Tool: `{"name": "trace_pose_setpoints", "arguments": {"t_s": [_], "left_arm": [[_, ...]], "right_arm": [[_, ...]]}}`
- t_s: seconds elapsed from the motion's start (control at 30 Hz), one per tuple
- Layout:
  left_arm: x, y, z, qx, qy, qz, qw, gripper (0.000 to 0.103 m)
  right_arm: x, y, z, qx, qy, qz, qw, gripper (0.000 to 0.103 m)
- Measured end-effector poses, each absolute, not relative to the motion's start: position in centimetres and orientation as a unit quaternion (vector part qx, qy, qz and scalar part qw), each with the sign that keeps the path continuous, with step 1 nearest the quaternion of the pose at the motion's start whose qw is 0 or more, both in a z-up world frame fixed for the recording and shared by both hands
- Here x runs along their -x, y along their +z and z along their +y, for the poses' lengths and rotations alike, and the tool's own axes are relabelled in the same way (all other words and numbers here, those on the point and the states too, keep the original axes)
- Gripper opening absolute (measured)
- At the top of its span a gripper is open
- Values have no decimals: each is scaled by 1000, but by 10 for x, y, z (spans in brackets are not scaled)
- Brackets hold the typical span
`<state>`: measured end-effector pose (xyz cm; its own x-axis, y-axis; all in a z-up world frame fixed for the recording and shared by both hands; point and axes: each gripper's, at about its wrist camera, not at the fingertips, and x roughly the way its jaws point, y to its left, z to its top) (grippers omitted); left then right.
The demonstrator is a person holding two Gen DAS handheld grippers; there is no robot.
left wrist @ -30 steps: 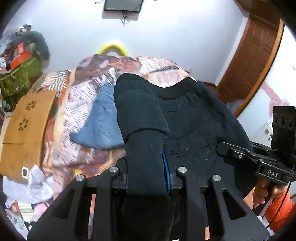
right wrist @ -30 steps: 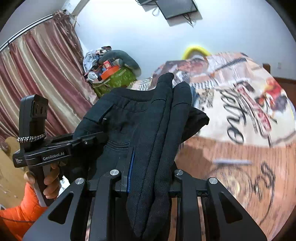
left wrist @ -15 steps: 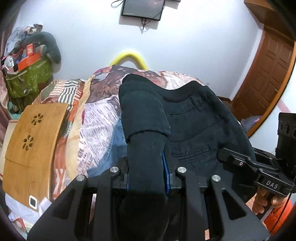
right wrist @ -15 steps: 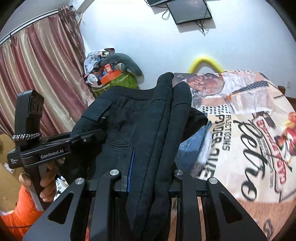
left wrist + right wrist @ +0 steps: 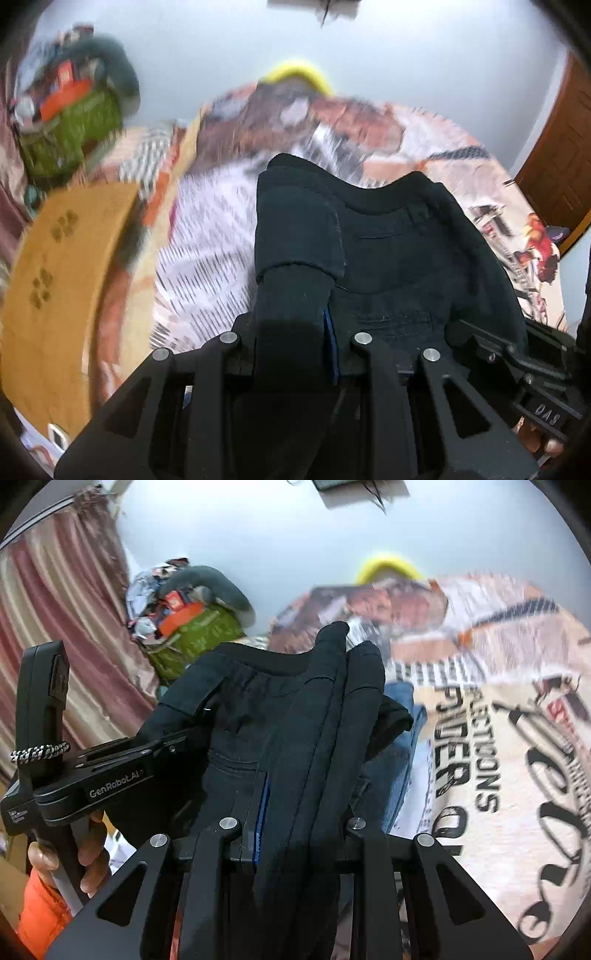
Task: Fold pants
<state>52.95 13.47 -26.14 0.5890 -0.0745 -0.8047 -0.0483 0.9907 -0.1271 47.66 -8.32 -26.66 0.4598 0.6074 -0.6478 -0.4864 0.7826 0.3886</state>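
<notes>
Black pants [image 5: 399,258] held up over printed bed cover [image 5: 498,738], one gripper at each end of the waistband.

Left gripper [image 5: 295,314] clenched on a thick rolled wad of heavy matte cloth; right gripper [image 5: 306,794] clenched on three stacked folds, edges ridged and stitched. Waistband sagging in a curve between the two, one welt pocket showing. One blue denim piece [image 5: 402,746] lying flat beneath, near right. One flat wooden board [image 5: 70,280] with two flower cut-outs at left. One green bag [image 5: 199,635] far left, stuffed. One yellow arch [image 5: 388,566] at far edge. Left view blurred.
</notes>
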Motion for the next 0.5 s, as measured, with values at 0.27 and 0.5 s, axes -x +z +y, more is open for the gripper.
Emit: {"name": "trace_pose_setpoints", "arguments": {"t_s": [0.27, 0.5], "left_arm": [[-540, -328, 156, 98, -27, 514, 852, 42], [-511, -310, 158, 60, 5, 509, 858, 53]], "right_arm": [[-468, -302, -75, 6, 303, 447, 842, 22], [-457, -302, -103, -6, 287, 481, 829, 28]]}}
